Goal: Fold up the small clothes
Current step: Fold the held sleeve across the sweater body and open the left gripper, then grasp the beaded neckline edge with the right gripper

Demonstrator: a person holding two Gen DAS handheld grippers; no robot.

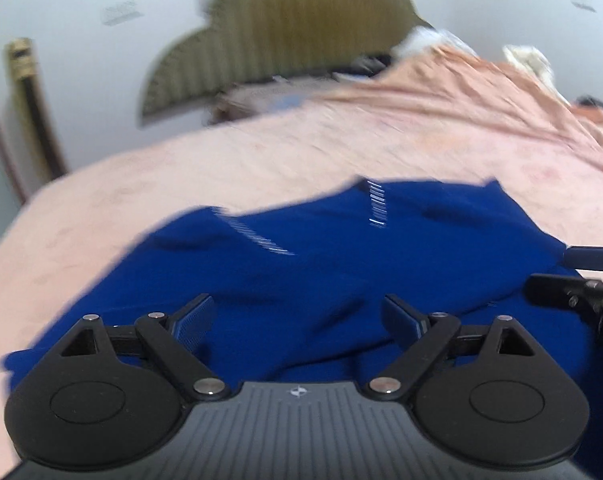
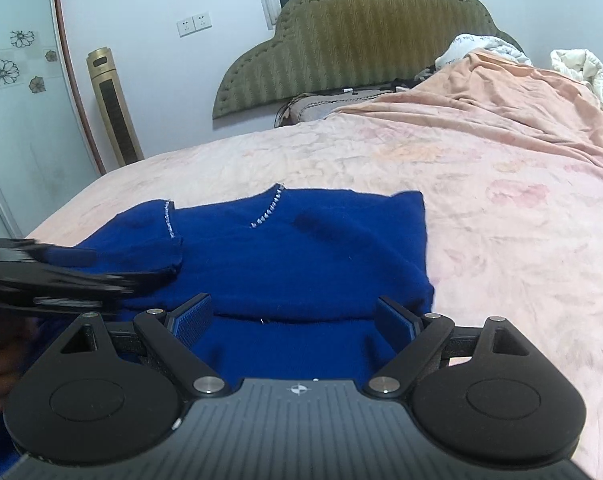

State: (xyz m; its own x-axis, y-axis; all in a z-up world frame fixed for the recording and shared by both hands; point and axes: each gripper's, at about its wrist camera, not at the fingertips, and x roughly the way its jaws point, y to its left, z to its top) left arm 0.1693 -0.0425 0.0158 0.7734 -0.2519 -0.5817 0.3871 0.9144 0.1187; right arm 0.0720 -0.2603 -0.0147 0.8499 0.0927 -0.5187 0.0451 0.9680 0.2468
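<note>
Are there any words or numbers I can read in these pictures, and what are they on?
No text reads clearly anywhere.
white quilt: dark script along its edge, too small to read.
right gripper base: a small round emblem, no letters.
left gripper base: the same emblem.
blue sweater: sparkly trim only, no words.

This is a bedroom in a home. A wide bed (image 2: 501,208) fills most of the right wrist view, covered with a pale pink floral bedspread (image 2: 341,160), with a peach blanket (image 2: 501,92) rumpled over its far end. An olive-green padded headboard (image 2: 361,40) with a scalloped top stands against the white wall. A rumpled white quilt (image 2: 581,68) lies near it. Beside the bed stands a gold tower fan (image 2: 113,108), by a wardrobe door (image 2: 13,120) with flower decals, and two wall sockets (image 2: 195,24) sit above.
</note>
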